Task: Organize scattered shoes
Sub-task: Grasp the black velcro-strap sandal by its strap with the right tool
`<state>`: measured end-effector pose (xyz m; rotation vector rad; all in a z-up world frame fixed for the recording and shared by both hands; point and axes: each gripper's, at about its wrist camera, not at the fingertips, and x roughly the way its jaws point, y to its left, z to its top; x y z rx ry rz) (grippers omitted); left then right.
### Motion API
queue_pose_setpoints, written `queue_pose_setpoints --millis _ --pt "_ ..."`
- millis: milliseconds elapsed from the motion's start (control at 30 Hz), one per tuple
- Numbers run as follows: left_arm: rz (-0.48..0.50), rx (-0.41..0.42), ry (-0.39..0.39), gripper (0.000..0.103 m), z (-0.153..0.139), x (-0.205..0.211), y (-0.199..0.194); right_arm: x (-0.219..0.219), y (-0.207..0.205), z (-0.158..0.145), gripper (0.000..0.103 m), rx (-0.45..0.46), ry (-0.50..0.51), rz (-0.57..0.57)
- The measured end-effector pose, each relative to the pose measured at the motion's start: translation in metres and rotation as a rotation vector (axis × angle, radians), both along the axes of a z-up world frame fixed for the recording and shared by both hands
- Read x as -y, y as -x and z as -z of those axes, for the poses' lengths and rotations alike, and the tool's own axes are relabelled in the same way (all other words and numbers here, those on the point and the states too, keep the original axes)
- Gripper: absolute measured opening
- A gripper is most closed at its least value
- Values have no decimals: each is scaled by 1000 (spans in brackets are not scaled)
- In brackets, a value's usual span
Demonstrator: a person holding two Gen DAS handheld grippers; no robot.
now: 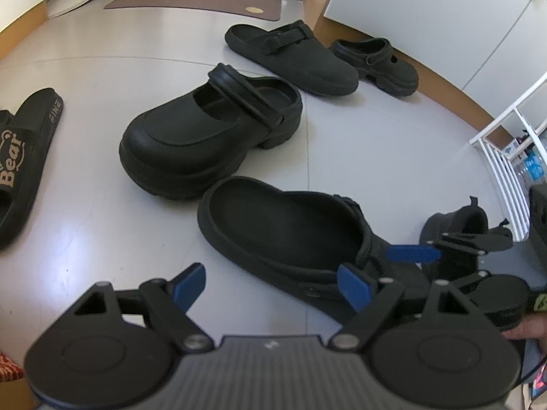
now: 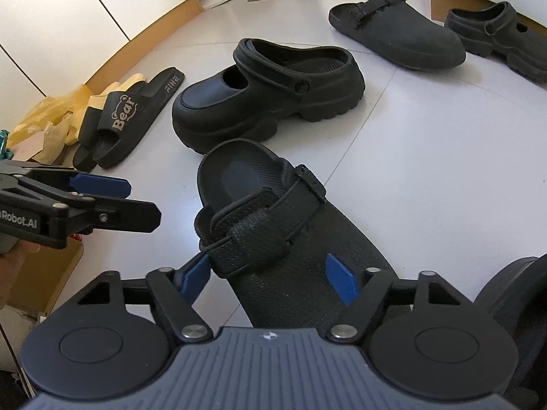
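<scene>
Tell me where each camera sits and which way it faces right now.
Left wrist: on the left gripper, angled down at the floor; its open fingers hang beside the buckle clog; right gripper at right.
Right wrist: on the right gripper, angled down; fingers straddle the same clog; left gripper at left.
Shared: chunky clog, Bear slide.

Black linkage arms with silver screws, blue fingertip pads, round black discs and ribbed grey-blue body on left gripper (image 1: 271, 288) and right gripper (image 2: 271, 278); white "Robot.AI" lettering on left one.
</scene>
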<state>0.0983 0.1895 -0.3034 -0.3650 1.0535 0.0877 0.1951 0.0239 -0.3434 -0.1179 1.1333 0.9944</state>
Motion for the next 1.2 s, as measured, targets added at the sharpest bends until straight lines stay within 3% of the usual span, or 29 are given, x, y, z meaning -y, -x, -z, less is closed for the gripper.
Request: queue_pose_setpoints --millis 200,333,500,567,633,700,767,833,1033,1133,1200 --pt "4 -2 -1 86 0 2 -1 7 -3 -5 51 -44 -30 20" --pt "6 -2 -3 86 1 2 -1 12 -7 -5 32 -67 -53 14" --pt "2 -1 -5 86 2 2 -2 11 -7 -6 28 -92 -69 -6" --pt "0 -1 -6 86 2 1 -2 9 -5 -7 22 -102 -72 -14" --pt "-2 -1 -7 86 2 1 -2 8 -3 -9 21 -69 -60 -38" --pt "-5 -1 -8 86 2 0 -2 5 1 -14 27 -8 -38 -80" --pt "-8 -2 -7 86 3 -1 -2 0 4 -17 45 41 -30 -121" --pt "-11 -3 -6 86 3 -2 -2 -3 4 -17 50 51 -43 -142" --pt "-13 -2 -3 86 3 -5 -1 -11 -1 -18 48 74 -71 -193" --pt "-16 -4 -4 86 4 -6 0 -9 -7 -18 32 53 -87 -197" --pt "-18 -6 -4 86 5 -6 0 -6 -12 -18 31 37 -98 -195"
